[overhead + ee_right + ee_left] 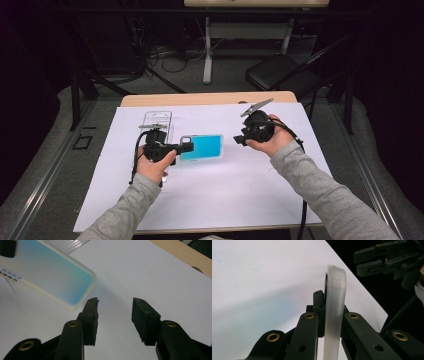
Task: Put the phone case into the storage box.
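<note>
A blue phone case [202, 147] with a frosted translucent rim hangs a little above the white sheet [225, 190]. My left gripper [189, 146] is shut on its left end. In the left gripper view the case's rim [334, 302] stands edge-on between the two black jaws of my left gripper [329, 315], and the other gripper [374, 262] shows farther off at the top right. My right gripper [239, 140] sits just right of the case and is open. Its jaws [115, 312] have nothing between them, and the case's corner [50, 275] lies just beyond the left jaw.
A clear plastic package [157, 120] lies on the sheet behind the left hand. The wooden table edge [200, 98] runs along the back. A black chair [280, 72] and cables stand on the floor beyond.
</note>
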A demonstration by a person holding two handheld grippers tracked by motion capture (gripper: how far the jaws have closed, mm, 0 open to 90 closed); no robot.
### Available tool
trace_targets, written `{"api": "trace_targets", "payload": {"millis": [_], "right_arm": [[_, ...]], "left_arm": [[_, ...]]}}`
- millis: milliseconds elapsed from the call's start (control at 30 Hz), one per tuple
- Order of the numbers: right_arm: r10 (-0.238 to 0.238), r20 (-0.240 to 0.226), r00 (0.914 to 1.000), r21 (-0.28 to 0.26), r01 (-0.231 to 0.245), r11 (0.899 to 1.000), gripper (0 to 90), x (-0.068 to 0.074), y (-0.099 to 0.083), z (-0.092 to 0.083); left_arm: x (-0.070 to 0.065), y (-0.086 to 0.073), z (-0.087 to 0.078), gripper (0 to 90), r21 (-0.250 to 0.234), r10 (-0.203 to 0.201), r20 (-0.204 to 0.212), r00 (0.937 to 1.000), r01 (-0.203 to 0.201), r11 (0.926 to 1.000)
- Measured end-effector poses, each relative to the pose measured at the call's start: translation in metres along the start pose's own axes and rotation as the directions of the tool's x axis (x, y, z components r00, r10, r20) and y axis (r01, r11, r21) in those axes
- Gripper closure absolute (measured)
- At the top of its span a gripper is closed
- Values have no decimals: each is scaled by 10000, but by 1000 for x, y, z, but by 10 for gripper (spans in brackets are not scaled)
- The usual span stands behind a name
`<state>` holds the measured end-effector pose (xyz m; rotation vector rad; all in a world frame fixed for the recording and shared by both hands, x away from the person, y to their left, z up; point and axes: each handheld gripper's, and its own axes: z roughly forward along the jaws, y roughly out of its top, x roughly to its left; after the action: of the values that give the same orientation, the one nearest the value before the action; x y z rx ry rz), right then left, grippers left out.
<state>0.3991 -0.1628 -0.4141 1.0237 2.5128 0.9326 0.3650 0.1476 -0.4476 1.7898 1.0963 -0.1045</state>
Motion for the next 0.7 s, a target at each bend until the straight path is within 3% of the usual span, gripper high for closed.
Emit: {"api": "trace_targets", "payload": {"millis": [133,267,333,433,567,600,700], "right_arm": [[-307,59,9995,-248,308,9992,487,1,-2,-4],[-618,200,9979,-671,630,9958,442,3,-2,-8],[-730,242,9970,-748,747,9944,417,3,-3,-11],[-1038,450,9936,-1008,1078,9890,397,3,-5,-14],[-975,394,9945,-1149,1015,9882,392,1,-7,-18],[-992,403,9943,-1392,1039,9848,391,-1,-10,-21],[-1216,743,9898,-1462,1315,9805,376,-2,-13,-26]], "left_arm": [[-5,8,-5,862,251,466,-145,9988,-462,9986],[-8,14,-9,862,435,689,-203,9974,-680,9967],[-10,18,-11,862,674,1007,-338,9943,-983,9929],[-11,21,-13,862,778,1161,-348,9926,-1131,9905],[-10,23,-15,862,948,1293,-355,9910,-1255,9876],[-10,24,-16,862,1097,1463,-325,9887,-1420,9838],[-12,26,-17,862,1324,1761,-392,9836,-1696,9766]]}}
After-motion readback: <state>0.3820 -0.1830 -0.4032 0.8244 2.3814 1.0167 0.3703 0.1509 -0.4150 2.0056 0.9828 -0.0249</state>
